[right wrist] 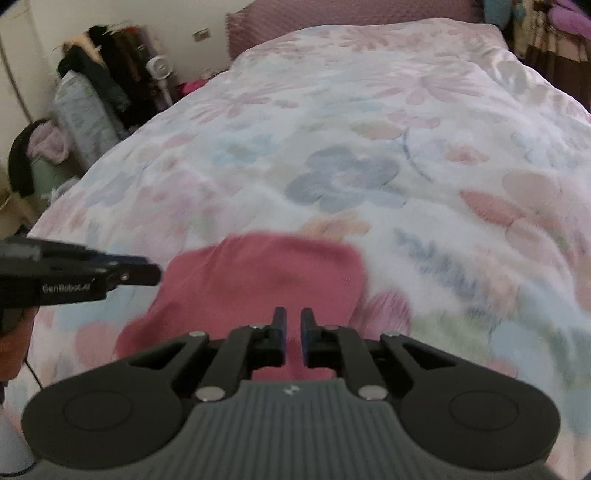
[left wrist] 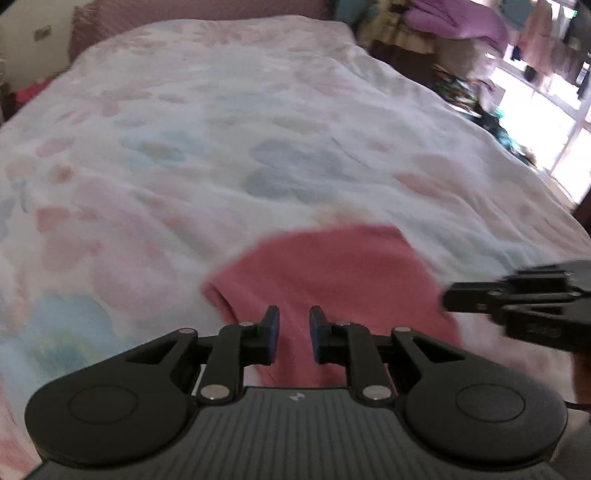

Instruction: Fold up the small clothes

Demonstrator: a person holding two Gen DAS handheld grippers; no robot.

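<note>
A small pink garment lies on the flowered bedspread, near the front edge. It also shows in the right wrist view. My left gripper hovers over the garment's near part, jaws a little apart, nothing between them. My right gripper hovers over the garment's near right part, jaws narrowly apart and empty. The right gripper also shows at the right edge of the left wrist view, and the left gripper at the left of the right wrist view. Both views are motion-blurred.
The bedspread covers the whole bed. A pink headboard is at the far end. Clothes and bags are piled by the wall on the left. More clutter and a bright window are on the right.
</note>
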